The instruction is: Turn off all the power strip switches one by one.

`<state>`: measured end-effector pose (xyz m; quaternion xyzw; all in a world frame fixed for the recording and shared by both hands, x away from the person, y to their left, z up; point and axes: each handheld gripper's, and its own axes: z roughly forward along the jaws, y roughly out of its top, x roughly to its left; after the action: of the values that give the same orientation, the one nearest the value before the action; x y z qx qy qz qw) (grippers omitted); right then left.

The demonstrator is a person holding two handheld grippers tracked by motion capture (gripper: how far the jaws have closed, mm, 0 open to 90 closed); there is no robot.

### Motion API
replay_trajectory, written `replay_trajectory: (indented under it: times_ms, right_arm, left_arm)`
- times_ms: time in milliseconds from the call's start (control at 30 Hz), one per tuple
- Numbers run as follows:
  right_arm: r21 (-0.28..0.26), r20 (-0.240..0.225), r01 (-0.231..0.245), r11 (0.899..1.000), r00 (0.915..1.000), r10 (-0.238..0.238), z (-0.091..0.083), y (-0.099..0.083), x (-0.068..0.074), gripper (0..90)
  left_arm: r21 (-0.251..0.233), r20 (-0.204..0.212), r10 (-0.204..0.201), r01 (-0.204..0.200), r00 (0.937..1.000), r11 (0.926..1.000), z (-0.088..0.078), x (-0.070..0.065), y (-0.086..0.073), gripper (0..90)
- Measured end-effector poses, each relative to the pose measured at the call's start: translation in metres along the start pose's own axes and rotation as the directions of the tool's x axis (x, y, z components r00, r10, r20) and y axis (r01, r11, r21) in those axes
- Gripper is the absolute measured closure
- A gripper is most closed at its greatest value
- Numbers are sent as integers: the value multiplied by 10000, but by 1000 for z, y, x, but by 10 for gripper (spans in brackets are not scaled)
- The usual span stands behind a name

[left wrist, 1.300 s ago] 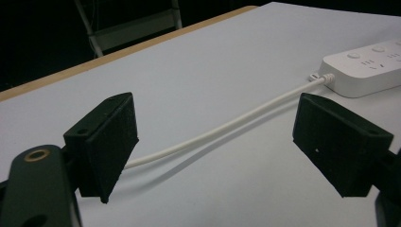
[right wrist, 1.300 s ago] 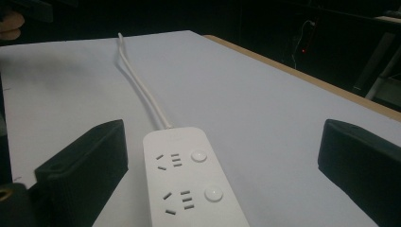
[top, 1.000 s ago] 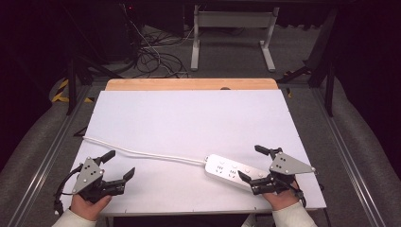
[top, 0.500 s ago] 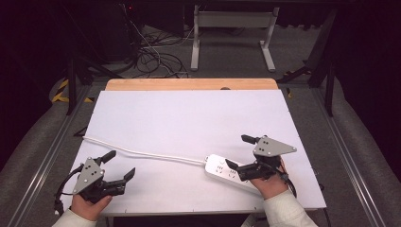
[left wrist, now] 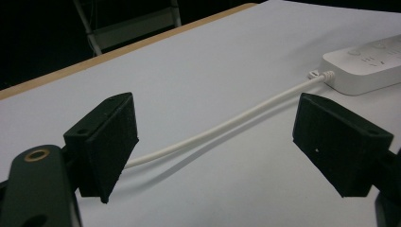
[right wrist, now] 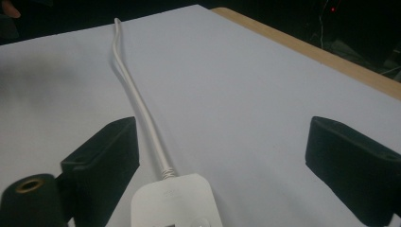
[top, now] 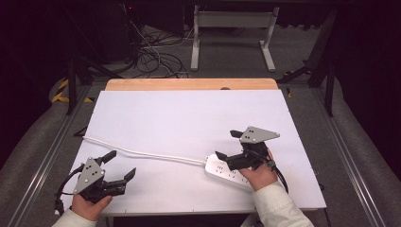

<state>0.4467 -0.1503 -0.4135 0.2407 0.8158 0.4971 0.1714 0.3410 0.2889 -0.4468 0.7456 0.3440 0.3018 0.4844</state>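
While the white power strip (top: 227,171) is lying near the table's (top: 189,113) front edge, right gripper (top: 226,145) hovering over its cord end, jaws wide but just closing, strip between them untouched, left gripper (top: 120,164) resting gaping, well apart, cord (top: 142,153) trailing toward it.

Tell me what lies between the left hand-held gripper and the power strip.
In the high view, only the white cord crosses the bare table between left hand-held gripper and power strip.

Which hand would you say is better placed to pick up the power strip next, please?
The right. Its tongs hang open over the power strip, whose cord end lies between the jaws in the right gripper view. The left tongs sit far off near the table's front left corner.
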Motion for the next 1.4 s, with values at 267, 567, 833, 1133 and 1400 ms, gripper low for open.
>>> replay_trajectory:
  times_ms: [267,567,833,1133,1400]
  right_arm:
    - [658,474,88,9978,9988,-119,-2,1,3,513]
    - [1930,243,158,9811,9995,-209,2,0,5,900]
    - [2762,-76,67,9611,10000,-48,10,-4,5,900]
    - [3413,-207,23,9399,9998,50,25,-15,5,900]
    - [3730,-283,80,9278,9996,28,32,-19,5,900]
  left_arm:
    - [21,7,13,-13,10000,10000,0,0,0,153]
    - [20,18,13,-13,10000,10000,1,-1,0,153]
    - [25,30,44,-44,10000,10000,1,0,0,153]
    - [34,43,36,-37,10000,10000,1,0,0,153]
    - [32,38,78,-78,10000,10000,1,1,0,153]
